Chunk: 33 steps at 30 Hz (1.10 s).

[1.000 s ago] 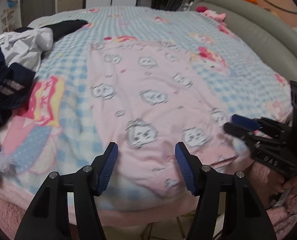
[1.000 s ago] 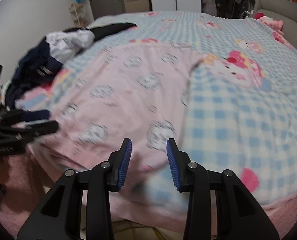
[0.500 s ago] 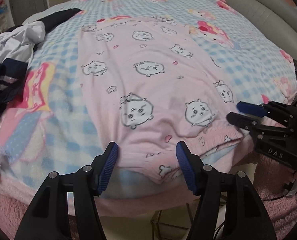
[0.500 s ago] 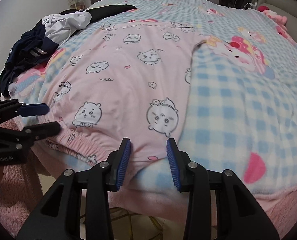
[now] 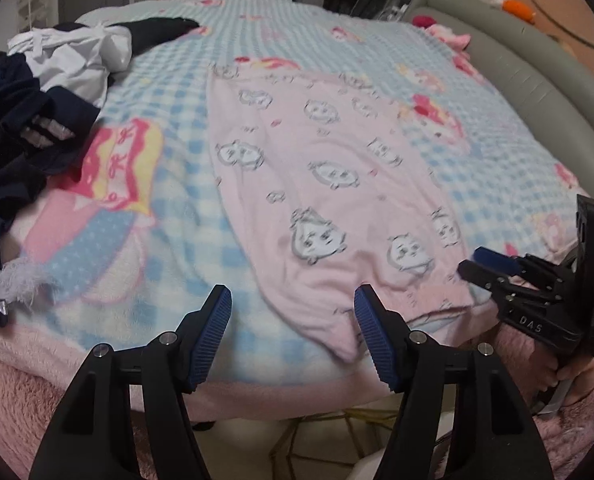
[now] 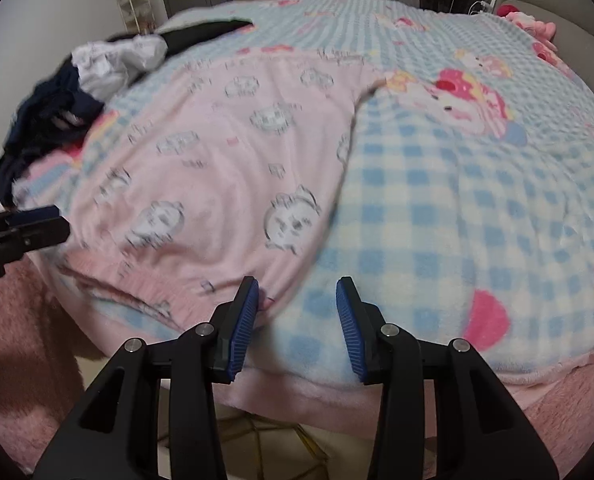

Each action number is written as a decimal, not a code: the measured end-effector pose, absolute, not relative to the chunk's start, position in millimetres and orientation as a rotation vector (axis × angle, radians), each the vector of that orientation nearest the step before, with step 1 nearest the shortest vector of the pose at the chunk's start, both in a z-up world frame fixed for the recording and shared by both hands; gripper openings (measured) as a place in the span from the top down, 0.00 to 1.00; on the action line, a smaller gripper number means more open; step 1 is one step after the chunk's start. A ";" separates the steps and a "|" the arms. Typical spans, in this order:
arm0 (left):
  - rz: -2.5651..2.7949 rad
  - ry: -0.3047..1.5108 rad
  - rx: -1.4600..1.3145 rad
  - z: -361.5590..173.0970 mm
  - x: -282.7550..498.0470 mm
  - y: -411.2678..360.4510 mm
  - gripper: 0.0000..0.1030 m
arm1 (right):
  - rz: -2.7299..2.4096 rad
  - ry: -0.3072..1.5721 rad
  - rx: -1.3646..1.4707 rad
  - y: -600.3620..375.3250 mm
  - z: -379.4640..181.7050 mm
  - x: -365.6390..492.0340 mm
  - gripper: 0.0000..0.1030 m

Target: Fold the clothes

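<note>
Bedroom setting: we recorded a bed covered by a blue-and-white checked blanket with pink cartoon prints, wardrobe doors beyond it and a grey padded headboard along the right.

Left wrist view. Item one: pink pyjama garment printed with small cartoon faces, laid flat down the middle of the blanket, its near hem reaching the bed's front edge. Item two: pile of dark and white clothes at the left, apart from the pink garment. Item three: our left tool, jaws standing wide and lately opening further, over the near hem; one corner of the hem lay between the blue pads, but we saw no pad pressing on it. Item four: our right tool at the right margin, its tips just beside the hem's right corner, a hand partly visible behind it.

Right wrist view. Same pink garment, blurred, filling the left half of the blanket; clothes pile at far left. Right tool partly open, holding nothing, its left pad just beside the hem's right corner; whether it touched the cloth we could not tell. Left tool entered at the left edge, near the hem's other end.
</note>
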<state>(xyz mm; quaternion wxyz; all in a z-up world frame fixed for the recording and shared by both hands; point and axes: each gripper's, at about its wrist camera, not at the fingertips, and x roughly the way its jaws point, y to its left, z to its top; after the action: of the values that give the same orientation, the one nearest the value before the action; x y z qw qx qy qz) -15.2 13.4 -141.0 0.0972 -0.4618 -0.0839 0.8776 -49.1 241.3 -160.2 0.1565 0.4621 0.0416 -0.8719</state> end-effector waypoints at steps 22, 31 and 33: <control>2.687 -0.109 -1.321 -124.6 -41.9 22.3 0.37 | -2.525 0.139 1.268 239.8 -142.0 -69.9 0.58; 2.569 0.074 -1.490 -156.5 -86.6 62.5 0.37 | -2.441 0.270 1.321 200.5 -155.5 -99.9 0.58; 2.570 0.088 -1.508 -162.7 -84.4 60.8 0.36 | -2.418 0.297 1.348 196.1 -166.7 -98.5 0.58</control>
<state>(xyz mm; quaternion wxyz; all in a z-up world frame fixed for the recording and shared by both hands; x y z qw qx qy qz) -84.4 60.8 -162.8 0.0801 -0.5041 0.0294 0.8594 -98.5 196.1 -166.7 0.1776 0.4763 0.1051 -0.8547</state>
